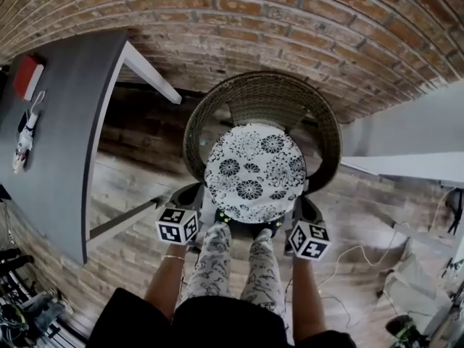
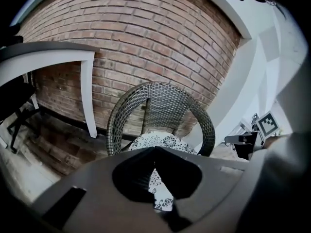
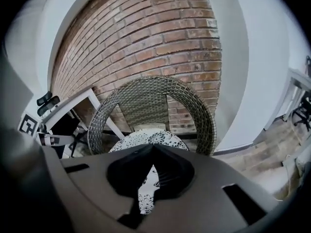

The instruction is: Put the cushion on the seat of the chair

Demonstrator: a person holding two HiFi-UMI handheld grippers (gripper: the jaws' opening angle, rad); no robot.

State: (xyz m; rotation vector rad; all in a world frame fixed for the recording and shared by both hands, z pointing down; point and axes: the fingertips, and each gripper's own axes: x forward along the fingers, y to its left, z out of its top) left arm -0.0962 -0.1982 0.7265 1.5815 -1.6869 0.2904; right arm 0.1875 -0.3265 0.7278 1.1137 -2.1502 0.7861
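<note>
At seven o'clock on the round white cushion with black flowers (image 1: 254, 171), the left gripper (image 1: 212, 217) is pinched tight on its near rim; at five o'clock the right gripper (image 1: 284, 225) clamps it likewise. Carrying seems in hand: the cushion hangs over the grey wicker tub chair (image 1: 210, 107) at twelve o'clock and next wants lowering flat onto its seat.

The left gripper's (image 2: 155, 150) jaws are pinched together on the near edge of the flower-patterned cushion (image 2: 167, 141). Beyond stand a wicker chair (image 2: 146, 106), a brick wall (image 2: 146, 38) and a white table leg (image 2: 88, 96).
</note>
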